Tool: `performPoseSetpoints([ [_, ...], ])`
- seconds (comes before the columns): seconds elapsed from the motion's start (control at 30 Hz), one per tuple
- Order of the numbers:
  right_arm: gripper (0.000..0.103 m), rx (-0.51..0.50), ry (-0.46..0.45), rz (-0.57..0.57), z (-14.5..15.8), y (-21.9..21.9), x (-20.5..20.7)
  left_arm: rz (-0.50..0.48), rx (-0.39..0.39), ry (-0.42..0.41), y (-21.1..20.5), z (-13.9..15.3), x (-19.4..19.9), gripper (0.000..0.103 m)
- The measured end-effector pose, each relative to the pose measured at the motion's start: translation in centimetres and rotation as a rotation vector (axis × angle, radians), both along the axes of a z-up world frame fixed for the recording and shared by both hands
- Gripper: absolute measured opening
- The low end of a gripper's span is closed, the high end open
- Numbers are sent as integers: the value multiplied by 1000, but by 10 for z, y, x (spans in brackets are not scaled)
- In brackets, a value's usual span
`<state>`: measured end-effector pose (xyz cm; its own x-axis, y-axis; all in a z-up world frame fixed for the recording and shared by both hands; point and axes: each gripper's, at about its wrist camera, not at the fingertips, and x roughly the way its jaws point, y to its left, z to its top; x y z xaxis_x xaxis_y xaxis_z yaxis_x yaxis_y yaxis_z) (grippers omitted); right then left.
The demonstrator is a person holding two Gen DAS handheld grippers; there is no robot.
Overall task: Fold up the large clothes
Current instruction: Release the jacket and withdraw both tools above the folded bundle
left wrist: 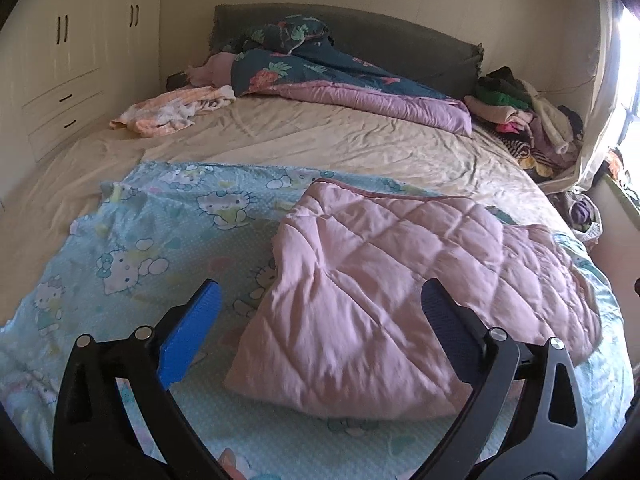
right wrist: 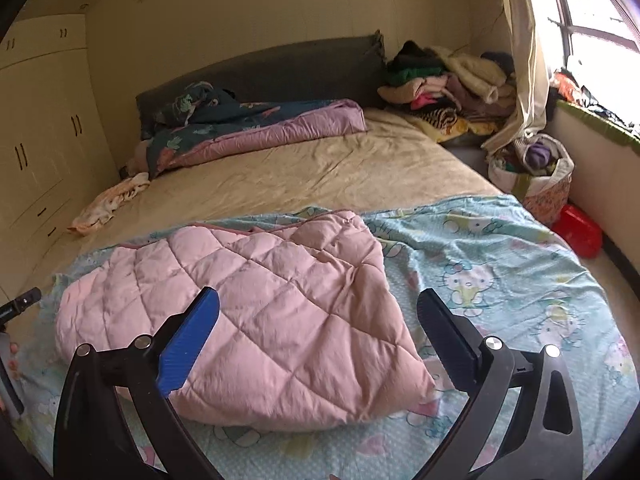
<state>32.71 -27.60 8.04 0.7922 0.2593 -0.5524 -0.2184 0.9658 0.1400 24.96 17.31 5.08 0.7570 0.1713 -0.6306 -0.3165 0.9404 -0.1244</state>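
A pink quilted blanket (left wrist: 400, 300) lies folded over on a light blue cartoon-print sheet (left wrist: 152, 240) spread across the near end of the bed. In the right wrist view the same pink blanket (right wrist: 256, 308) fills the middle, with the blue sheet (right wrist: 500, 264) showing to its right. My left gripper (left wrist: 322, 300) hovers above the blanket's left edge, its blue-padded jaws spread wide with nothing pinched. My right gripper (right wrist: 318, 312) hangs over the blanket too, jaws wide apart and empty. The left gripper's tip shows at the far left edge (right wrist: 24, 300).
A beige bed sheet (left wrist: 320, 140) covers the mattress beyond. A dark floral and purple duvet (left wrist: 340, 84) lies by the grey headboard (left wrist: 400, 40). A clothes pile (right wrist: 448, 80) sits at the far right corner; a bag of clothes (right wrist: 536, 168) and red box (right wrist: 578, 230) stand beside the bed. Wardrobes (left wrist: 72, 60) line the left wall.
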Motion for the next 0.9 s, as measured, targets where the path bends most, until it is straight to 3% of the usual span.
performPoseSetpoints([
  [0.5, 99, -4, -31, 4, 2, -11, -55, -16, 12, -25, -27, 7, -49, 93],
  [0.9, 99, 28, 86, -44, -37, -17, -61, -34, -16, 54, -38, -26, -55, 93],
])
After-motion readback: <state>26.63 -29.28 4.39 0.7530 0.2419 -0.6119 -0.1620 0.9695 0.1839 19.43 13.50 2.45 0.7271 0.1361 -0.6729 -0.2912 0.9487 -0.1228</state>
